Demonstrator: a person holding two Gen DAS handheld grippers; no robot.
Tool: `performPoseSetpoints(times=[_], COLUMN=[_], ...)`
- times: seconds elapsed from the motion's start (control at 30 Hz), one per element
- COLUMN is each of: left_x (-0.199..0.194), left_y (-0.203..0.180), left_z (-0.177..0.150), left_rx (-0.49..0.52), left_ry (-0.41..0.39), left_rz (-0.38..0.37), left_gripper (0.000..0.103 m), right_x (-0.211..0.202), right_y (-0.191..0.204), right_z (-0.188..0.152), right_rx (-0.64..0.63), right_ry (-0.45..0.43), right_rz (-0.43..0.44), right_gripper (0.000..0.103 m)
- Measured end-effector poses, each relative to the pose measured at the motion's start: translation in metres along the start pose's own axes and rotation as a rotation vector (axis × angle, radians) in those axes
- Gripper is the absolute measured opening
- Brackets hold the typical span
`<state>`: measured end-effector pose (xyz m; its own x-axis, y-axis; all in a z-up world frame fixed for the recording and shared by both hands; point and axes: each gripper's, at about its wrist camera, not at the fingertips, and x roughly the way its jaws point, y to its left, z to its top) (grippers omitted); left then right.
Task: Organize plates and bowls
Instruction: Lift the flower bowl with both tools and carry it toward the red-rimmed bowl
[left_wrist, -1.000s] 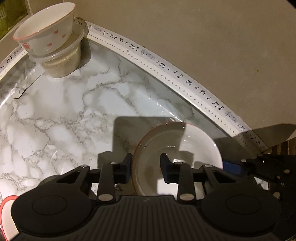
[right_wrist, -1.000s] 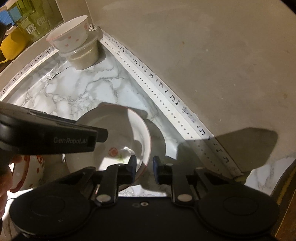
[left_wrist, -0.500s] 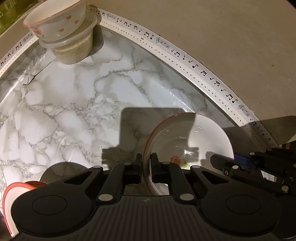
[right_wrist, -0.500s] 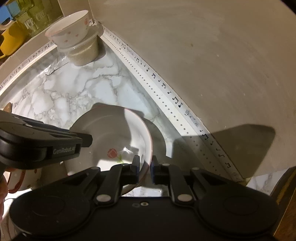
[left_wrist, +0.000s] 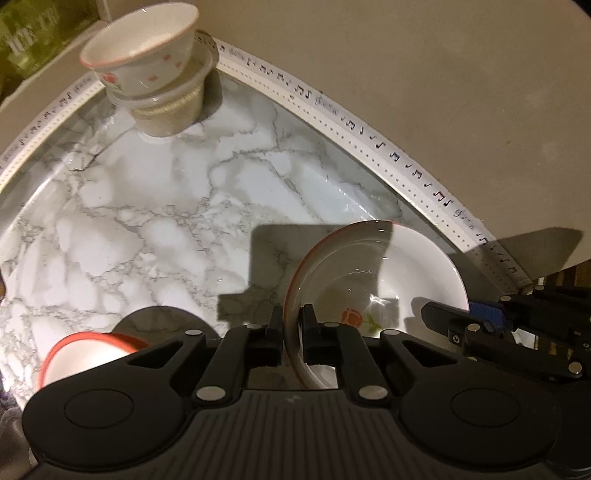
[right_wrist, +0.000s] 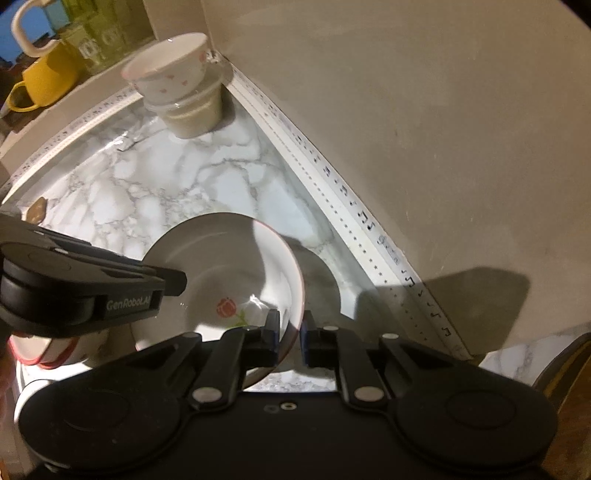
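Both ends of the rose bowl (left_wrist: 373, 284) are pinched now: left gripper (left_wrist: 293, 332) clamped on its left rim, right gripper (right_wrist: 289, 334) clamped on the right rim. It sits near the note-printed trim (left_wrist: 406, 177), apparently just clear of the marble surface (left_wrist: 147, 221). I'd lift both sides evenly so it doesn't tip. Count, left to right from that bowl: one red-rimmed bowl (left_wrist: 85, 350), one dotted bowl (left_wrist: 144, 62) on one tub (left_wrist: 170, 114), zero plates.
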<state>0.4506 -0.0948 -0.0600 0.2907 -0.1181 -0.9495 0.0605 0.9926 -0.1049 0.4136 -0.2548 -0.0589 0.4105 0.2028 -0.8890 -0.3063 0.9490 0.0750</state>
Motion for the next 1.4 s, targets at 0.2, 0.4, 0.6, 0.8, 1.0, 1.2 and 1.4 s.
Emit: performPoseSetpoints(times=[0.2,0.4,0.6,0.8,1.0,1.2,1.4], left_x=[-0.032,-0.067,-0.099,-0.12,-0.125,-0.119,-0.103], left_y=[0.006,0.017,0.035,0.064,0.092,0.11,0.116], left_z=[-0.003,-0.008,-0.019,-0.039,-0.058,-0.073,-0.082], left_rx=[-0.012,-0.033,-0.068,-0.123,-0.175,-0.208,-0.219], left_ry=[-0.044,-0.09,-0.132,-0.15,-0.142,-0.118,-0.089], left_rz=[0.012,0.04,0.081,0.122,0.152,0.165,0.161], left_gripper=[0.009,0.008,0.008,0.009,0.009,0.01,0.011], right_x=[-0.025,-0.05,-0.068,-0.073,-0.069,-0.063,-0.052], right_y=[0.016,0.038,0.065,0.1,0.131,0.153,0.163], right_z=[0.003,0.008,0.016,0.022,0.02,0.012,0.004], right_rx=[-0.039,-0.086,-0.145,-0.208,-0.262,-0.303,-0.329], right_ry=[-0.034,-0.073,-0.106,-0.121,-0.11,-0.089,-0.059], right_rz=[0.006,0.014,0.034,0.077,0.11,0.119,0.101], right_gripper=[0.011,0.011,0.011,0.011,0.011,0.011,0.012])
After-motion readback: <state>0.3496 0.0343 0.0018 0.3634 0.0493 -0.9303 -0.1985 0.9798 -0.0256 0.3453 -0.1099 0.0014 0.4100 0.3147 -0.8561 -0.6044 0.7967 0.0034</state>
